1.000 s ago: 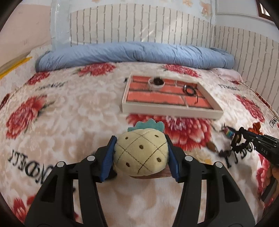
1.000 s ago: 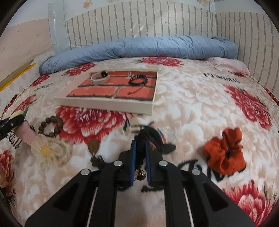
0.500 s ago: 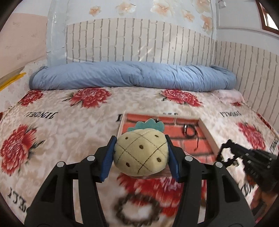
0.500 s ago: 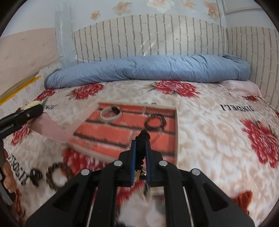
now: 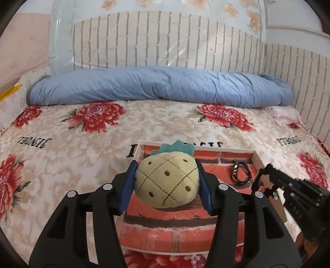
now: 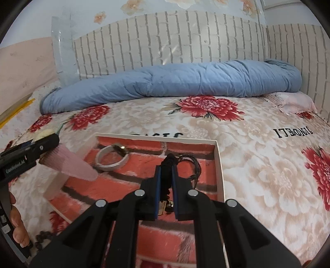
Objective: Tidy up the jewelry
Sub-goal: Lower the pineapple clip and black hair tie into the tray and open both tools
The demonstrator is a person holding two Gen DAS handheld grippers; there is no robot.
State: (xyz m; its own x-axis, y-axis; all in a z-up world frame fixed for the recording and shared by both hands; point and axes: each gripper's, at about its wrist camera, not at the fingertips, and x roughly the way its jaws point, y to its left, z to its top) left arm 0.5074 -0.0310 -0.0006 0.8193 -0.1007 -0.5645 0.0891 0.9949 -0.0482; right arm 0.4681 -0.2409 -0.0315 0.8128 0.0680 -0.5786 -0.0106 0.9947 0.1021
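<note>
Gripping pineapple plush (image 5: 167,180), left tongs (image 5: 166,185), over tray (image 5: 257,159)

A bed covered by a cream fleece blanket (image 5: 169,121) printed with large red flowers and black lettering filled the lower part of both views. Along its far edge lay a long rolled blue quilt (image 5: 160,86), running nearly the full width against a wall of white brick-pattern wallpaper (image 5: 165,41). Above the brick pattern ran pale blue wallpaper with peach blossoms (image 6: 185,5). The left wall was plain pink (image 6: 24,64). Soft daylight streaked the brick wallpaper.
</note>
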